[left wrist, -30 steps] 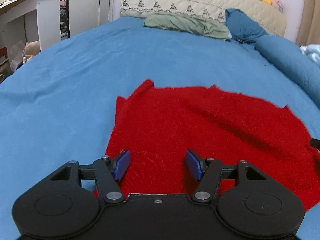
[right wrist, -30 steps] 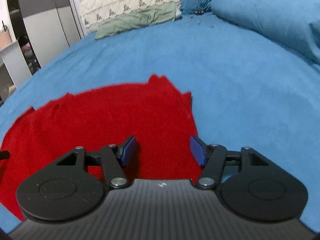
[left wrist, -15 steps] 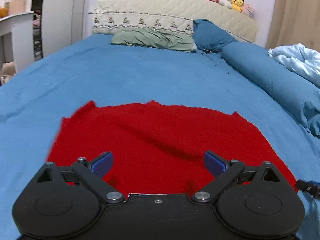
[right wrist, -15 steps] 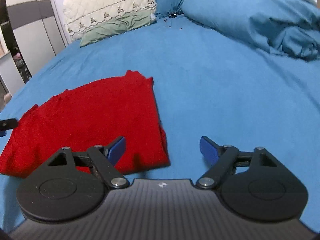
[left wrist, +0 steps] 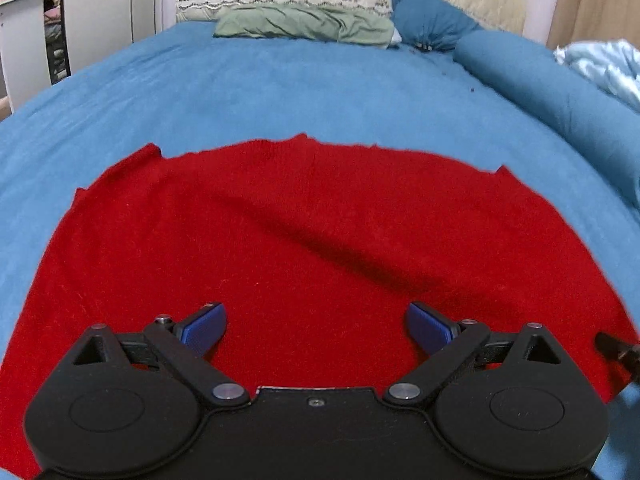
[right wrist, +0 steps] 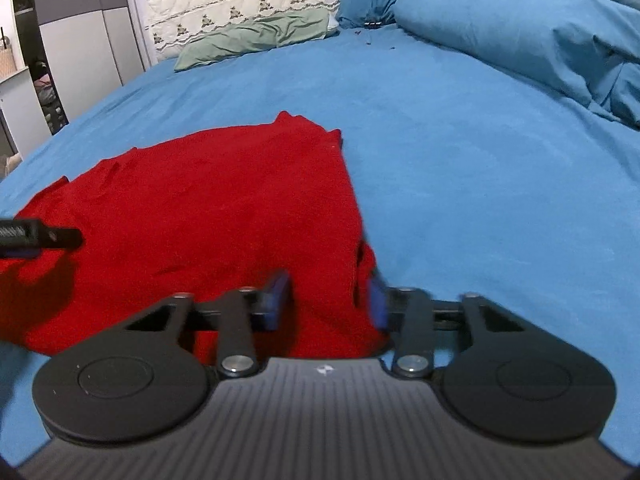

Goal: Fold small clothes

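A red knit garment (left wrist: pixel 304 236) lies spread flat on the blue bed; it also shows in the right wrist view (right wrist: pixel 208 208). My left gripper (left wrist: pixel 316 330) is wide open, low over the garment's near middle, holding nothing. My right gripper (right wrist: pixel 328 300) is at the garment's near right corner, with its jaws part closed around a raised fold of red cloth; the pads are motion-blurred, so a firm grip is not clear. The left gripper's finger tip (right wrist: pixel 36 236) shows at the left of the right wrist view.
The blue bedsheet (left wrist: pixel 280 92) surrounds the garment. A green pillow (left wrist: pixel 304 26), a blue cushion (left wrist: pixel 428 20) and a cream headboard stand at the far end. A rolled blue duvet (right wrist: pixel 520 36) lies along the right side. White furniture (left wrist: pixel 20 40) stands left of the bed.
My right gripper has moved left onto the garment's near right corner and its jaws have narrowed from wide open. My left gripper has lowered closer over the cloth and stays open.
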{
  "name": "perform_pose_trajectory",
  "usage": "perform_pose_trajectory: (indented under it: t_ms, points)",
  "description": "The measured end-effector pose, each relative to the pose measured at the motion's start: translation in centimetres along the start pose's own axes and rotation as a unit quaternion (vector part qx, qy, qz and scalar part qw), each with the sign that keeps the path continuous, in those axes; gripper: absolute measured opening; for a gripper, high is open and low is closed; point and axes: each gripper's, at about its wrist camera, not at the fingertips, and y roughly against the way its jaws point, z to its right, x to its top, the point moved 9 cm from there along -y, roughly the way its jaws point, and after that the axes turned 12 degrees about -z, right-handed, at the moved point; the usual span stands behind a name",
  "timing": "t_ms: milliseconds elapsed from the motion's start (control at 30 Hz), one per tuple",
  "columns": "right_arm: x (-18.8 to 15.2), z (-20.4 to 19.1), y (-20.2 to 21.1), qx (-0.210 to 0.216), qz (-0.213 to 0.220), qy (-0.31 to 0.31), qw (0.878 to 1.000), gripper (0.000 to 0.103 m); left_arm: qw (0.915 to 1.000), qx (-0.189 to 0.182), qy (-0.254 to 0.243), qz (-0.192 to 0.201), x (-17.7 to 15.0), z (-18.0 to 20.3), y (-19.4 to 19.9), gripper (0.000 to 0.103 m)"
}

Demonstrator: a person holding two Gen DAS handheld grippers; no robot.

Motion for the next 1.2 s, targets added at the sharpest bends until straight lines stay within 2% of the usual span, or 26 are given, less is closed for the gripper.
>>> perform_pose_trajectory:
  t_ms: [67, 133, 233, 300, 367, 433, 500, 567, 667, 767, 800, 867, 967, 1000, 1033, 1067, 1200]
  points:
    - [0.2, -0.1, 0.1, 0.000, -0.006, -0.004, 1.000, 0.027, 0.9998, 0.012, -0.017, -0.007, -0.1, 0.2, -0.7, 0.103]
    - [0.5, -0.1, 0.6, 0.006, -0.012, -0.017, 1.000, 0.025, 0.9995, 0.018, -0.025, -0.009, 0.0, 0.2, -1.0, 0.103]
    - [2.0, -0.2, 2.4, 0.041, -0.001, -0.056, 0.998, 0.024, 0.9998, -0.001, -0.015, -0.016, 0.2, -0.4, 0.0, 0.103]
    - [4.2, -1.2, 4.5, 0.100, 0.025, -0.089, 0.991, 0.023, 0.9999, -0.014, 0.000, -0.002, 0.3, -1.8, 1.9, 0.103]
    - [6.6, -3.3, 6.1, 0.155, 0.045, -0.099, 0.982, 0.023, 0.9999, -0.008, 0.007, 0.014, 0.2, -3.7, 4.1, 0.103]
    - [9.2, -7.1, 7.4, 0.221, 0.056, -0.085, 0.970, 0.023, 0.9995, 0.002, 0.015, 0.027, -0.3, -6.2, 6.5, 0.103]
    - [11.1, -12.7, 7.9, 0.293, 0.053, -0.051, 0.953, 0.023, 0.9992, 0.006, 0.024, 0.031, -1.3, -8.4, 8.4, 0.103]
    - [11.6, -18.2, 7.6, 0.352, 0.026, -0.007, 0.936, 0.023, 0.9987, 0.013, 0.039, 0.030, -2.8, -10.6, 9.8, 0.103]
    - [9.4, -27.2, 5.1, 0.426, -0.060, 0.068, 0.900, 0.023, 0.9980, 0.019, 0.059, 0.015, -5.6, -12.8, 10.3, 0.103]
    - [4.6, -33.5, 0.3, 0.451, -0.176, 0.115, 0.867, 0.023, 0.9970, 0.023, 0.074, -0.002, -8.0, -13.8, 9.7, 0.103]
    - [2.9, -34.5, -1.2, 0.443, -0.204, 0.123, 0.864, 0.023, 0.9967, 0.023, 0.078, -0.006, -8.6, -13.9, 9.5, 0.103]
    - [0.2, -35.6, -3.5, 0.420, -0.242, 0.143, 0.863, 0.023, 0.9962, 0.016, 0.085, -0.012, -9.3, -14.0, 9.3, 0.103]
    - [0.3, -35.3, -3.2, 0.423, -0.230, 0.160, 0.862, 0.031, 0.9960, 0.012, 0.089, 0.001, -9.4, -13.9, 10.0, 0.103]
    - [0.9, -35.0, -2.5, 0.426, -0.219, 0.162, 0.863, 0.047, 0.9961, 0.008, 0.088, 0.011, -9.3, -13.7, 10.5, 0.102]
    - [1.5, -34.4, -1.8, 0.425, -0.205, 0.164, 0.866, 0.058, 0.9961, 0.002, 0.086, 0.021, -9.2, -13.6, 10.9, 0.101]
    - [2.6, -33.4, -0.7, 0.419, -0.176, 0.165, 0.875, 0.072, 0.9959, -0.005, 0.085, 0.032, -9.0, -13.4, 11.5, 0.100]
    - [4.9, -27.8, 2.6, 0.372, -0.086, 0.146, 0.913, 0.075, 0.9935, -0.043, 0.095, 0.044, -8.4, -12.5, 11.9, 0.089]
